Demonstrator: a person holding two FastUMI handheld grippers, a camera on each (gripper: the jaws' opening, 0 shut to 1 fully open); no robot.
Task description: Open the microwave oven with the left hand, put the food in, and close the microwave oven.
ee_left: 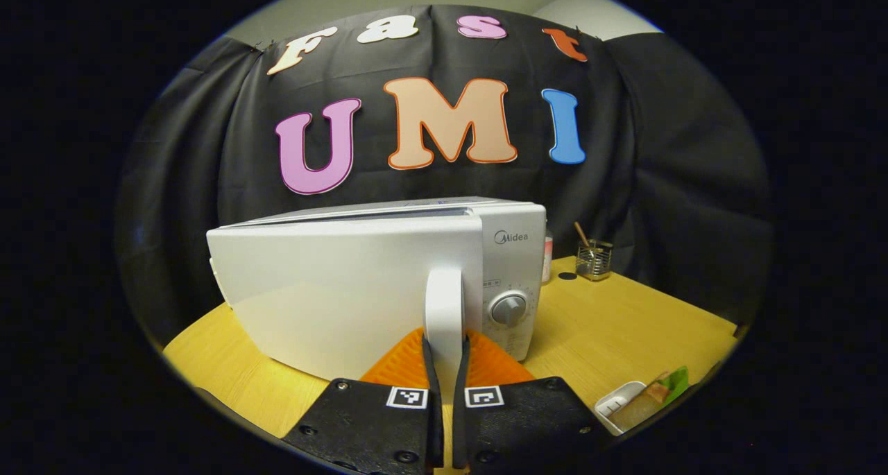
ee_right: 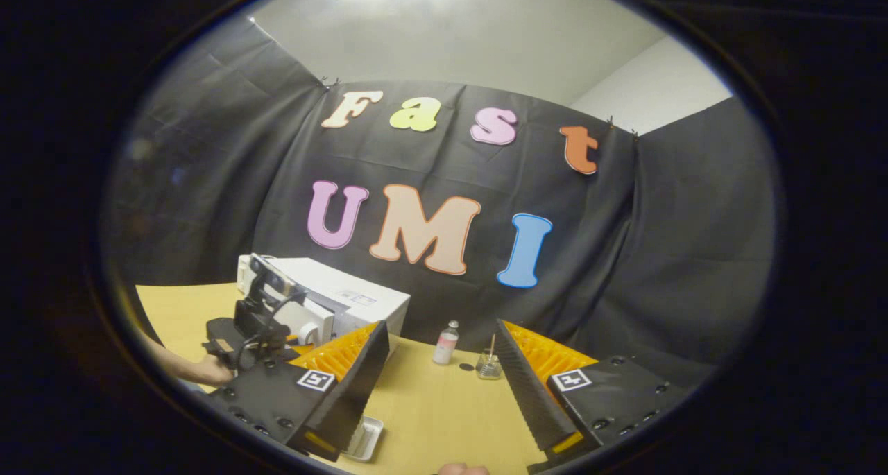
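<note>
we see the microwave oven (ee_left: 361, 288) standing on the yellow table (ee_left: 624, 322), its white door (ee_left: 333, 295) slightly ajar at the top edge, we judge, though only just; in the right gripper view the same oven (ee_right: 347, 298) sits well to the left, far from that gripper; the door's handle (ee_left: 444, 308) is an upright white bar, its long axis vertical, and it runs straight down between the fingers of the left gripper (ee_left: 444, 364); both fingers press its flanks, so we read them as clamped on the handle, with the control dial (ee_left: 508, 309) just to the right; the left gripper is plainly the nearer one and points level at the door, squarely on; the pull, we think, must swing outward around the hinge on the far left side of the door; the right gripper (ee_right: 437, 381) hangs higher and back, tilted slightly upward, its fingers wide apart and holding nothing; the food (ee_left: 642, 406) lies in a small white tray (ee_left: 614, 402) at the table's near edge, off to the right of the oven, not yet picked up; a small bottle (ee_right: 446, 343) and a glass holder (ee_left: 594, 260) stand near the cloth wall.
</note>
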